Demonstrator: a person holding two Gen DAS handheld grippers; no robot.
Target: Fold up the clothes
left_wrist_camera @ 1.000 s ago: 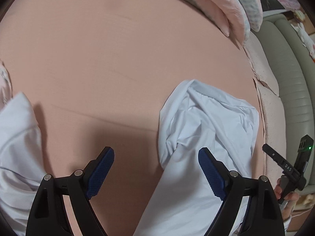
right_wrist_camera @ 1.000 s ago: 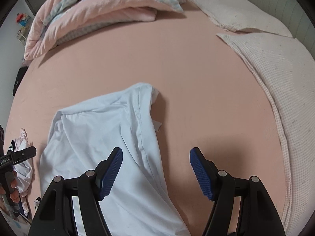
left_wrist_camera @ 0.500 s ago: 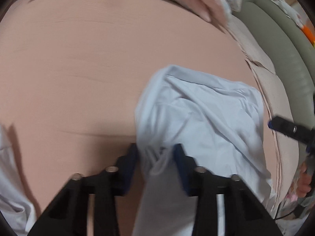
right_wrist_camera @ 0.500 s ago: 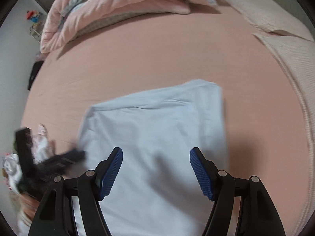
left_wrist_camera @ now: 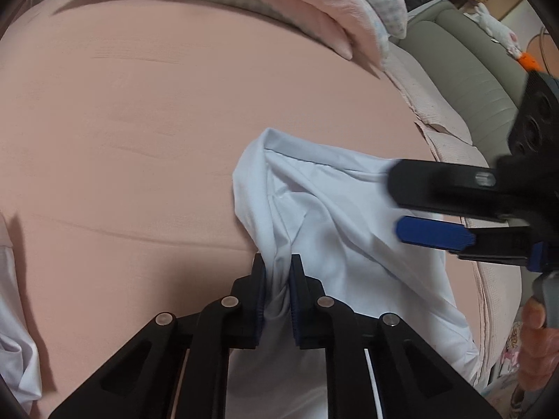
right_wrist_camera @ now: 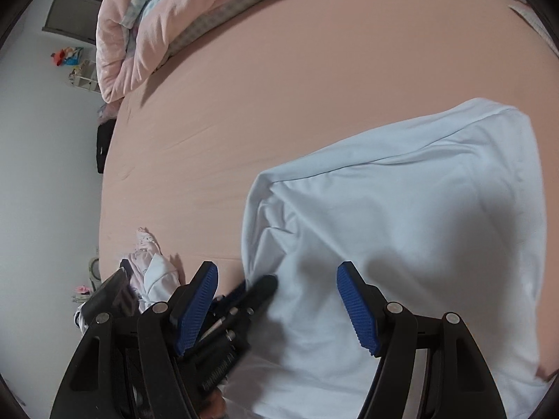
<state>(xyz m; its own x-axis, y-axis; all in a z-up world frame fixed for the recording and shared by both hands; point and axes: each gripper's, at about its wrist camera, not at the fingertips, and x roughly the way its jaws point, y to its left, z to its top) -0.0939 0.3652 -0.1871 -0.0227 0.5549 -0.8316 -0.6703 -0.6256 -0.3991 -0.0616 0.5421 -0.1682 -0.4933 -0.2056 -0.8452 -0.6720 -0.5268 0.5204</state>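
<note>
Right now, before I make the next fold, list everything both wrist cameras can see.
Light blue garment: one, pale blue, rumpled on the bed near its edge, pinched at its near edge.
Bed sheet: one, peach pink, under everything.
Duvet: one, pink with a checked underside, bunched at the far end of the bed.
Pillows: pale pink, along the bed's right side; count unclear.
Headboard: one, grey-green, padded, behind the pillows.
Other clothes: small pile, white and pink, at the bed's left edge.
Left gripper: black with blue pads, shut on the garment.
Right gripper: black with blue pads, open above the garment.
Hand: partly seen, on the right gripper's handle.
</note>
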